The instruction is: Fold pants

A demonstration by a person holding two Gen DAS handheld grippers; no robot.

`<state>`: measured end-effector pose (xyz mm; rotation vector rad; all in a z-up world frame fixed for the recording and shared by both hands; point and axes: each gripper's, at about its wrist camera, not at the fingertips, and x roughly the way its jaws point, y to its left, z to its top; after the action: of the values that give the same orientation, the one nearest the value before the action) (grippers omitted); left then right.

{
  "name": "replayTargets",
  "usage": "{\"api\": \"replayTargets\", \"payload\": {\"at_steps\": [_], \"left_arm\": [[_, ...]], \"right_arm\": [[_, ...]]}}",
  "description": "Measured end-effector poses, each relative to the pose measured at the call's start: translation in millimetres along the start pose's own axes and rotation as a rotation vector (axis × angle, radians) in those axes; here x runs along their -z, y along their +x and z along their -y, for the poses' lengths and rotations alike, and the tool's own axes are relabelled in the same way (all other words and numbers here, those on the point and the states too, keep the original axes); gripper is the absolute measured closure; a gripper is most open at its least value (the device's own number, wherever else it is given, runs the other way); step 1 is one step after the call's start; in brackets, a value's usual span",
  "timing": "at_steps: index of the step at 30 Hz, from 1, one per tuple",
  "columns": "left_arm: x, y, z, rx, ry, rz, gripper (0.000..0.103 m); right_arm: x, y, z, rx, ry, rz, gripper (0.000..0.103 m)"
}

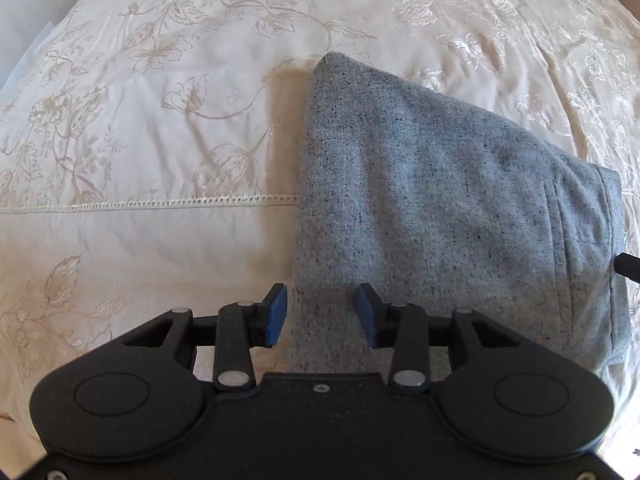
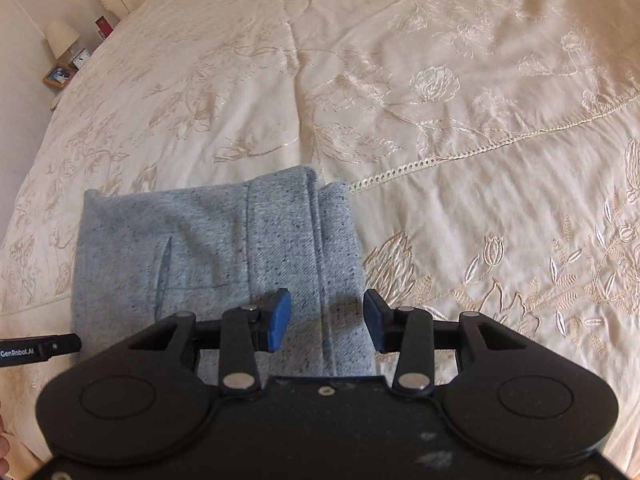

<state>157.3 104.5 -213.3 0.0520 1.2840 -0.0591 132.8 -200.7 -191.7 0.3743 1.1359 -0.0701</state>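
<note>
One compact bundle: the grey pants (image 1: 448, 200) lie folded flat on the cream embroidered bedspread (image 1: 140, 120), layered edges stacked along the right side in the right wrist view, pants (image 2: 208, 248). Fold looks near done, my read.

Your left gripper (image 1: 322, 314) sits over the bundle's left near corner, blue pads spread wide, nothing between them. Your right gripper (image 2: 326, 320) straddles the right edge where the stacked hems run, equally wide apart, holding nothing. Can't tell whether either pad touches the cloth.

Key relation: the bundle lies between your two grippers, and just ahead of each. Its long axis runs away from you, roughly parallel to the fingers. Both hands are about equally near, one per side edge.

If another fold or a tidy-up is due, you'd take both near corners at once. Watch the stacked layers on the right; they could slip apart.

Bedside clutter, including a lamp (image 2: 60, 38), is well clear.
</note>
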Motion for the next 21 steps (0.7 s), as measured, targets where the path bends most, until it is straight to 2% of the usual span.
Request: {"api": "replayTargets", "payload": {"at_steps": [3,5,7,9,12,15,17,19,20,21], "left_arm": [[-3.5,20.3,1.4,0.017,0.033,-0.044,0.05],[-5.6,26.5,0.1,0.033,0.046,-0.046,0.049],[-7.4,29.9,-2.2,0.032,0.043,-0.044,0.042],[-9.3,34.0,-7.1,0.024,0.03,-0.037,0.03],[-12.2,42.1,-16.0,0.041,0.011,-0.038,0.018],[-14.6,47.9,-25.1,0.068,-0.019,-0.046,0.013],[-16.5,51.1,-30.6,0.088,-0.049,-0.055,0.013],[-18.1,50.5,-33.6,0.098,-0.083,-0.063,0.018],[-18.8,46.8,-35.8,0.127,-0.089,-0.063,0.036],[-19.1,43.8,-35.1,0.178,-0.088,-0.062,0.067]], "right_arm": [[-5.9,18.8,9.5,-0.031,0.016,-0.028,0.059],[-7.1,23.9,12.3,-0.05,0.016,-0.029,0.057],[-7.3,28.5,12.9,-0.06,-0.003,-0.023,0.056],[-6.6,31.5,13.3,-0.069,-0.013,-0.018,0.055],[-7.7,35.0,15.7,-0.079,-0.009,-0.022,0.053],[-9.8,33.8,18.6,-0.083,0.028,-0.052,0.053],[-15.0,35.7,20.8,-0.088,0.059,-0.083,0.052],[-18.0,35.6,21.5,-0.107,0.075,-0.103,0.055],[-17.4,33.5,18.6,-0.126,0.063,-0.1,0.063],[-16.3,29.4,14.1,-0.129,0.039,-0.09,0.07]]}}
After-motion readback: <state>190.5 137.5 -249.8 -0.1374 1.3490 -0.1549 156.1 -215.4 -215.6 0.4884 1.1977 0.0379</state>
